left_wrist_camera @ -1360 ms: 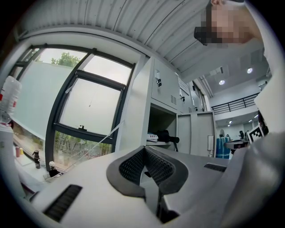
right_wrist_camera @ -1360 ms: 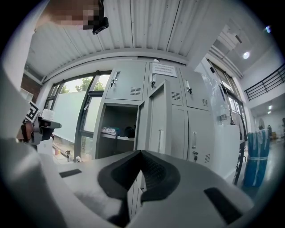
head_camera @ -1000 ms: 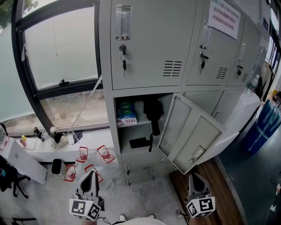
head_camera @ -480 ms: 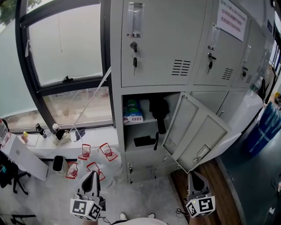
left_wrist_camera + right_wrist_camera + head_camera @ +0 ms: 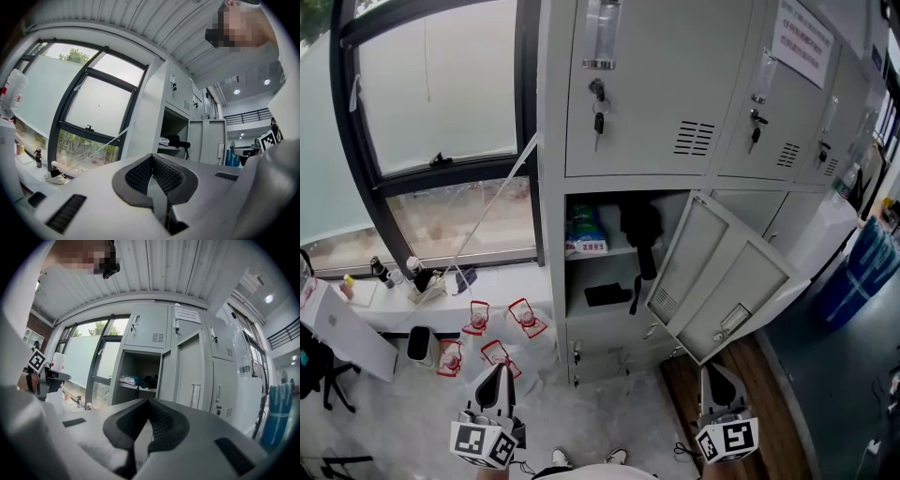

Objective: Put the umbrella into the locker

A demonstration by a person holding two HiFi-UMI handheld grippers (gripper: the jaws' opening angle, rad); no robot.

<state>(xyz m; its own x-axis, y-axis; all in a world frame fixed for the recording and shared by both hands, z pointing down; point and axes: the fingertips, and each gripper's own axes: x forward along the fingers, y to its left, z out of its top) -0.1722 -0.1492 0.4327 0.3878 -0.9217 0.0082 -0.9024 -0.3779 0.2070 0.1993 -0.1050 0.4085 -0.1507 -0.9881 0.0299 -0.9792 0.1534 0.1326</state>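
Head view, looking steeply down at a bank of grey lockers beside a large window. I hold 2 sets of tongs low in the frame, each carrying a cube with square markers. The left tongs (image 5: 496, 368) are clenched, pads pressed together with nothing between them. The right tongs (image 5: 710, 371) are also clenched and empty, as the right gripper view shows. Both point level toward the lockers and stand well apart from them.

1 locker (image 5: 551, 258) stands open, its door (image 5: 719, 281) swung out to the right. The umbrella (image 5: 640, 225), black and folded, lies on the upper shelf (image 5: 614, 253) inside this locker, with a black strap hanging down past the shelf edge. Just beside it, to its left, sits a green and white packet (image 5: 584, 230). A flat black object (image 5: 607, 294) rests on the level below.

The locker above is closed, with keys (image 5: 598, 117) hanging from its lock. Several clear jugs with red handles (image 5: 528, 319) stand on the floor left of the lockers, under the window.
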